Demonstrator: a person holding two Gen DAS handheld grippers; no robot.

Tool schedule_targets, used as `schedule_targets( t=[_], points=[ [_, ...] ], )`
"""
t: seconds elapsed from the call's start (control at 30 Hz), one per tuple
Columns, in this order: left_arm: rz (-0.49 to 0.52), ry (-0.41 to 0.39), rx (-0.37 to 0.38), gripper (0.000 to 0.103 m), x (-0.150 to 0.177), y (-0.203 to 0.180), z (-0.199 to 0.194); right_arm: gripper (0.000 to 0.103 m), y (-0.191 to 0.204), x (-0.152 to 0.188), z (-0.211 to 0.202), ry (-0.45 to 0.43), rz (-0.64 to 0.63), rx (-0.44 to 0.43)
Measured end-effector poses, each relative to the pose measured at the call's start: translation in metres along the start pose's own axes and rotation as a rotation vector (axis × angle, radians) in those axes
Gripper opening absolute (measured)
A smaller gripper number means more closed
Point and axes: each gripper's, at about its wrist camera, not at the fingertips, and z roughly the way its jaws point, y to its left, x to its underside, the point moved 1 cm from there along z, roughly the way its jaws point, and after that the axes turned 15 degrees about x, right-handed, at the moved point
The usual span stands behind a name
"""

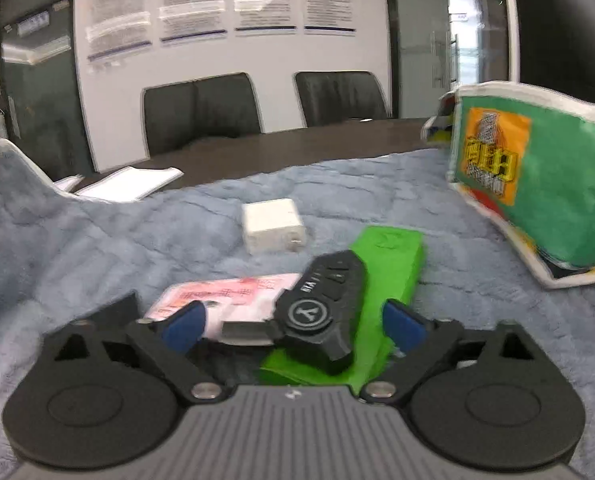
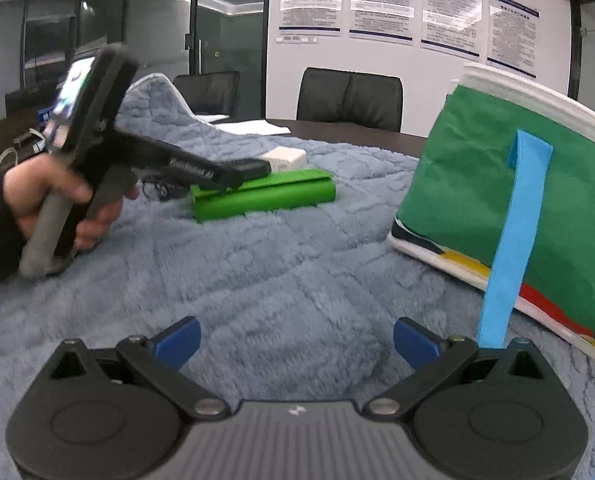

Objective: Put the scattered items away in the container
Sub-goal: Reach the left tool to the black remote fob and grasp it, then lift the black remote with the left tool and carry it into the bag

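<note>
Left gripper: I see my left gripper [image 1: 293,320] with its jaws spread fairly wide, the blue pads [image 1: 185,326] clear on both sides of a black remote [image 1: 325,304]. No pad presses on it, so I hold nothing.
Black remote: it lies between my jaws, resting partly on a green case [image 1: 381,280] and partly over a pink and white packet [image 1: 233,292].
Green case: flat on the blue-grey blanket [image 1: 137,236], running away from me toward the bag.
White charger: a small white block [image 1: 271,224] on the blanket just beyond the green case, apart from it.
Right gripper: my right gripper [image 2: 297,344] hangs low over bare blanket, jaws wide, nothing between them.
Container: the green bag [image 2: 537,208] stands to my right on the blanket, its white-trimmed mouth up and a light blue strap [image 2: 509,248] hanging down beside my right finger.
Left hand: from the right camera I see a hand [image 2: 57,200] in a dark sleeve gripping the left tool's handle, its nose over the green case.
Room: dark table [image 1: 317,136], two black chairs [image 1: 201,106], and notices on the white wall.
</note>
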Motion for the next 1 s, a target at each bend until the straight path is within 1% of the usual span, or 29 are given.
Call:
schedule_targets(
  t=[0.03,0.1,0.13,0.2,0.3,0.37,0.4,0.43,0.47,0.5,0.53,0.6,0.67,0.73,0.77,0.8,0.83,0.87,0.9,0.93,0.97,1.0],
  points=[
    [0.005,-0.004,0.023,0.076,0.001,-0.001,-0.001,0.103,0.0,0.002,-0.001,-0.004,-0.015,0.008],
    [-0.024,0.001,0.082,0.055,0.002,0.003,-0.004,0.103,0.001,0.005,-0.001,-0.012,-0.032,0.023],
    [-0.042,0.002,0.077,0.048,0.002,0.003,-0.006,0.103,0.0,0.005,0.001,-0.008,-0.031,0.022],
    [-0.044,0.003,0.063,0.048,0.001,0.001,-0.011,0.103,-0.002,0.005,0.003,0.005,-0.017,0.011],
    [-0.033,0.006,0.096,0.047,0.004,-0.004,-0.018,0.103,-0.005,0.004,0.005,0.003,0.001,0.001],
    [-0.025,-0.022,0.105,0.046,0.007,-0.014,-0.034,0.103,-0.006,0.003,0.006,0.0,0.01,-0.001],
    [-0.001,-0.043,0.132,0.046,0.01,-0.021,-0.046,0.103,-0.008,0.003,0.005,-0.007,0.013,-0.004],
    [0.026,-0.054,0.174,0.046,0.014,-0.028,-0.059,0.103,-0.011,0.002,0.003,-0.02,0.013,-0.011],
    [0.052,-0.061,0.233,0.047,0.019,-0.035,-0.072,0.103,-0.014,0.001,0.0,-0.04,0.011,-0.023],
    [0.086,-0.067,0.302,0.047,0.027,-0.043,-0.086,0.103,-0.018,0.001,-0.004,-0.067,0.003,-0.047],
    [0.113,-0.059,0.354,0.047,0.034,-0.049,-0.094,0.103,-0.022,0.0,-0.008,-0.087,-0.009,-0.074],
    [0.158,-0.025,0.46,0.047,0.053,-0.06,-0.111,0.103,-0.03,0.001,-0.013,-0.116,-0.068,-0.172],
    [0.189,0.036,0.563,0.047,0.071,-0.07,-0.12,0.103,-0.032,0.002,-0.015,-0.124,-0.145,-0.264],
    [0.216,0.119,0.631,0.048,0.083,-0.08,-0.122,0.103,-0.03,0.005,-0.02,-0.176,-0.253,-0.385],
    [0.248,0.161,0.643,0.053,0.088,-0.086,-0.121,0.103,-0.028,0.006,-0.023,-0.207,-0.313,-0.445],
    [0.308,0.189,0.627,0.072,0.094,-0.094,-0.12,0.102,-0.025,0.007,-0.025,-0.228,-0.38,-0.513],
    [0.357,0.199,0.589,0.083,0.098,-0.102,-0.119,0.102,-0.022,0.007,-0.026,-0.234,-0.435,-0.565],
    [0.397,0.198,0.552,0.089,0.101,-0.109,-0.118,0.101,-0.018,0.007,-0.025,-0.229,-0.48,-0.597],
    [0.412,0.202,0.544,0.088,0.102,-0.112,-0.117,0.098,-0.013,0.006,-0.023,-0.21,-0.537,-0.625],
    [0.409,0.214,0.552,0.088,0.101,-0.112,-0.116,0.094,-0.008,0.005,-0.021,-0.191,-0.58,-0.639],
    [0.395,0.222,0.556,0.087,0.1,-0.111,-0.115,0.084,-0.003,0.003,-0.017,-0.169,-0.627,-0.655],
    [0.378,0.228,0.552,0.088,0.099,-0.106,-0.113,0.079,0.0,0.002,-0.014,-0.148,-0.655,-0.673]
  ],
)
